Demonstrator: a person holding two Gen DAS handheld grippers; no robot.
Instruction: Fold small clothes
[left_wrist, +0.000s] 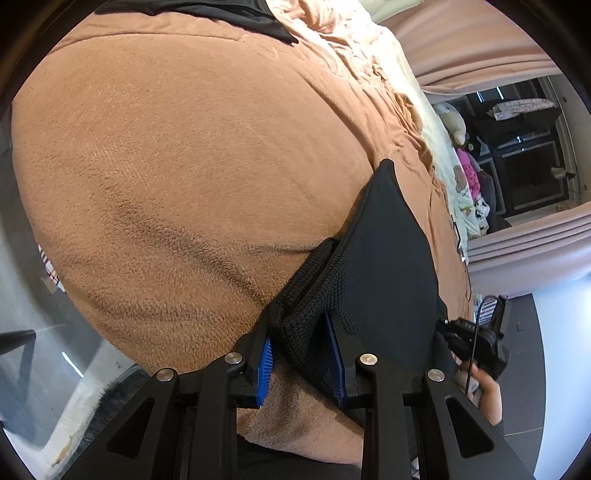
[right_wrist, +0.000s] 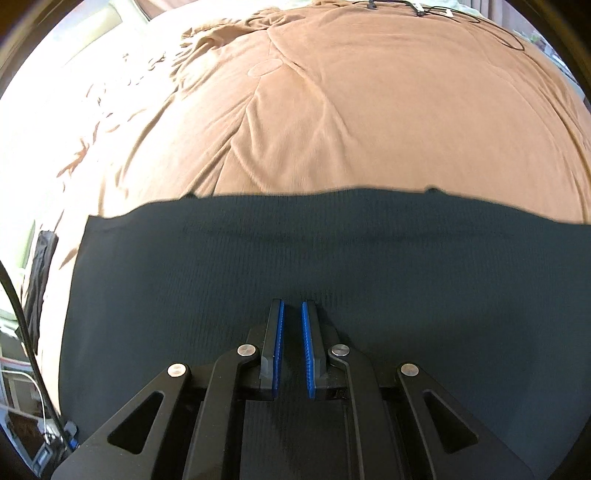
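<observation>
Black knit garment (left_wrist: 373, 266) pinched in left tongs (left_wrist: 301, 345); right tongs (right_wrist: 292, 334) slightly apart, empty.

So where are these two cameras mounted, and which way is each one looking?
Left wrist: sits behind the left tongs, looking along them at the black garment bunched between them on a brown blanket; the person's other hand shows lower right.
Right wrist: sits behind the right tongs, looking down over the flat garment; no body shows.
Shared: garment and blanket.
</observation>
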